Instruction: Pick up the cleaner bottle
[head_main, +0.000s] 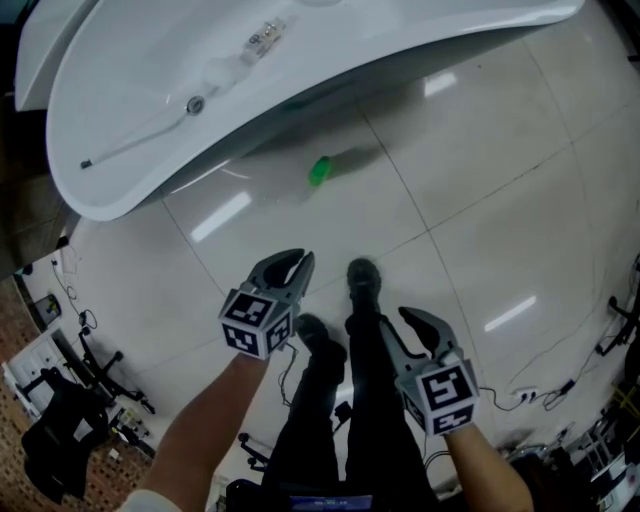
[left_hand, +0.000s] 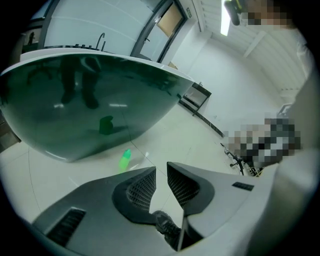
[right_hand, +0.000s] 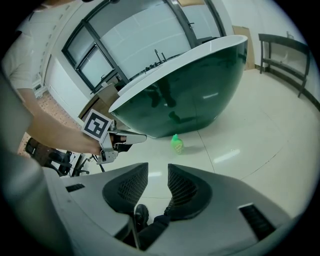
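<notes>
The cleaner bottle (head_main: 319, 171) is small and bright green. It stands on the white tiled floor close to the outer wall of a bathtub (head_main: 130, 190), and shows in the left gripper view (left_hand: 124, 159) and in the right gripper view (right_hand: 176, 143). My left gripper (head_main: 298, 258) hangs in the air well short of the bottle, its jaws a narrow gap apart (left_hand: 161, 168) with nothing between them. My right gripper (head_main: 395, 318) hangs lower right, jaws apart and empty (right_hand: 158, 165). The right gripper view also catches the left gripper (right_hand: 140, 136), to the left of the bottle.
The tub is white inside and dark green outside (right_hand: 200, 95), and curves out over the floor. The person's dark shoes (head_main: 362, 275) stand below the grippers. Black stands and cables (head_main: 70, 400) crowd the lower left. More cables (head_main: 600, 340) lie at the right, and a black frame (right_hand: 285, 55) stands beyond the tub.
</notes>
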